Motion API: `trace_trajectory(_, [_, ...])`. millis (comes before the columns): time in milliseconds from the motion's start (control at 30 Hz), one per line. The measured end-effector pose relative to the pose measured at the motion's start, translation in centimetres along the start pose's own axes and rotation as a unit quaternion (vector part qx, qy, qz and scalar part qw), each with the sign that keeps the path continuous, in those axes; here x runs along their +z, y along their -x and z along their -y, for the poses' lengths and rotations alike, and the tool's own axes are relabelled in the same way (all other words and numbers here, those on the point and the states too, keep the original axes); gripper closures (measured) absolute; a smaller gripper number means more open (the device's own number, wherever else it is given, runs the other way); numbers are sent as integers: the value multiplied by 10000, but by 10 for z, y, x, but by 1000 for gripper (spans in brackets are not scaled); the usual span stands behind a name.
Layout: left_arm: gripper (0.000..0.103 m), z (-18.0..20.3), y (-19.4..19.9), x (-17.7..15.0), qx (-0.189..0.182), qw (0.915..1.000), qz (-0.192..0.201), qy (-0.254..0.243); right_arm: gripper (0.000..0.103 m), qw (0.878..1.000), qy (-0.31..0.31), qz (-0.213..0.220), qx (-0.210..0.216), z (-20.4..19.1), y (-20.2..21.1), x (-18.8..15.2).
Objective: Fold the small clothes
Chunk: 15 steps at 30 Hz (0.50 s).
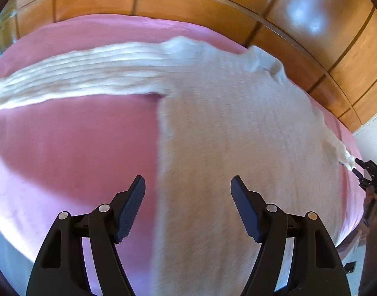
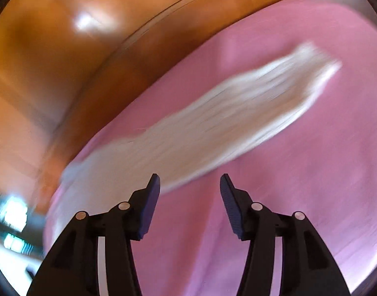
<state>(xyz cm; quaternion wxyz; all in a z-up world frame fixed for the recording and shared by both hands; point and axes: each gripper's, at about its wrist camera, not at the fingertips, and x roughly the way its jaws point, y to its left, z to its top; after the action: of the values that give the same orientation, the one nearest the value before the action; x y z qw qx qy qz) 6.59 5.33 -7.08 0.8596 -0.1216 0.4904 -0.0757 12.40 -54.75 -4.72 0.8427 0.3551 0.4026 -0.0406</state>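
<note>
A: The cream sweater [image 1: 237, 123] lies flat on the pink bedcover [image 1: 77, 148], one sleeve [image 1: 77, 74] stretched out to the side.

B: The left gripper [image 1: 188, 185] hangs wide open over its edge, empty.

A: The right gripper [image 2: 189, 182] stands apart too, gripping nothing, the other sleeve [image 2: 225, 123] just beyond its tips.

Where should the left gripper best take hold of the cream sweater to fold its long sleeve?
Probably the cuff end of the sleeve of the cream sweater, coming from above: it lies flat and stretched out over the pink sheet. The left gripper is open and empty.
</note>
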Motion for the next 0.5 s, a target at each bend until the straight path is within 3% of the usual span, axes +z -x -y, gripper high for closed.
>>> trace_trajectory(100, [32,-24,15,-17,111,9999,28,101,49,9955,247,-596,687,-36,-17,-47])
trace_trajectory(233, [32,-54,28,-38,40,9990,35,451,48,9916,249,-925,873,-52,-41,-80])
trace_trajectory(400, [32,-68,31,-60,-749,9942,-150,756,48,9833,465,-1377,1094,-71,-50,-118])
trace_trajectory(500, [33,-65,31,-69,-1138,9911,-237,648,52,9774,698,-1636,1142,-74,-25,-155])
